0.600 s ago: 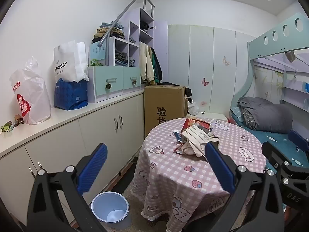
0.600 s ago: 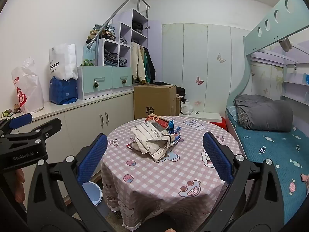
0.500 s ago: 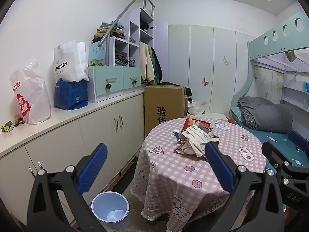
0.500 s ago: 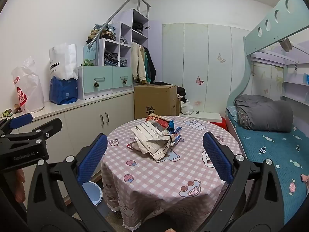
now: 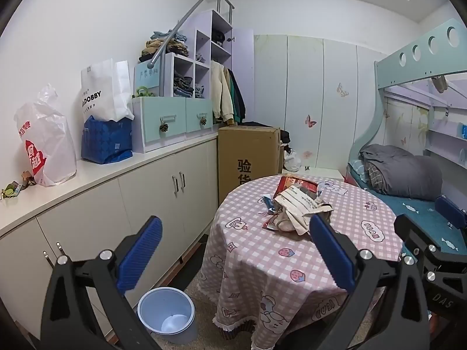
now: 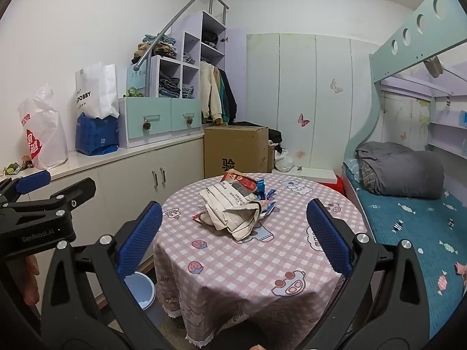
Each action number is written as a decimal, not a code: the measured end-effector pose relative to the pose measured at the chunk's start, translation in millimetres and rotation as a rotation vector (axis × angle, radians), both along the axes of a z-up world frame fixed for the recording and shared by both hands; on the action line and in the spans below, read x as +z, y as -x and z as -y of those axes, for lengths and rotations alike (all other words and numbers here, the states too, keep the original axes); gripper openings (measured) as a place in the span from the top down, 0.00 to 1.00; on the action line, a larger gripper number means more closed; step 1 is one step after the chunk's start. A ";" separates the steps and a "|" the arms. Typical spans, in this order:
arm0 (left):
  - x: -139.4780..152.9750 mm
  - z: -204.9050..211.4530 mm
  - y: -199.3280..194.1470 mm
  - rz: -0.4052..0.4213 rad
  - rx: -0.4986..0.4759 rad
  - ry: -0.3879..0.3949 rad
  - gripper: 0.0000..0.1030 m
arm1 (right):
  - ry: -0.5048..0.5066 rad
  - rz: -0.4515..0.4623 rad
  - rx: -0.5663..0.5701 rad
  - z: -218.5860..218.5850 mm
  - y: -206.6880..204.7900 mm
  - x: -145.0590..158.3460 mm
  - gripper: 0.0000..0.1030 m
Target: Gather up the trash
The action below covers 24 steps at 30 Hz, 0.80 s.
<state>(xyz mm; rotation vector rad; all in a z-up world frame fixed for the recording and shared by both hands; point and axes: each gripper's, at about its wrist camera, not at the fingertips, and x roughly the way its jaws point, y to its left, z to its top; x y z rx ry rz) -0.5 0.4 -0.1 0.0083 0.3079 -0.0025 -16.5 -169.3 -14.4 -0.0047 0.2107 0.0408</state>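
A pile of trash (image 5: 294, 207) lies on a round table (image 5: 292, 250) with a pink checked cloth: a crumpled cream cloth bag, a red packet (image 6: 239, 179) and blue wrappers (image 6: 264, 192). The pile also shows in the right wrist view (image 6: 233, 210), on the table (image 6: 262, 259). A pale blue bin (image 5: 166, 312) stands on the floor left of the table, partly seen in the right wrist view (image 6: 141, 290). My left gripper (image 5: 236, 250) is open and empty, short of the table. My right gripper (image 6: 233, 237) is open and empty, in front of the pile.
A long white cabinet (image 5: 116, 192) runs along the left wall, with plastic bags (image 5: 43, 143) and a drawer unit (image 5: 172, 119) on top. A cardboard box (image 5: 248, 154) stands behind the table. A bunk bed (image 6: 408, 204) with a grey blanket is at the right.
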 end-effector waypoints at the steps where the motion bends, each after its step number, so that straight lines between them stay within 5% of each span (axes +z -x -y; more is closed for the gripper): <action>1: 0.0 -0.1 0.3 0.000 0.000 -0.001 0.04 | 0.000 0.001 0.000 0.1 0.4 0.2 0.06; 24: -16.9 -4.0 -12.2 -0.018 0.006 -0.004 0.04 | 0.005 -0.007 0.003 -3.0 -0.3 0.1 0.06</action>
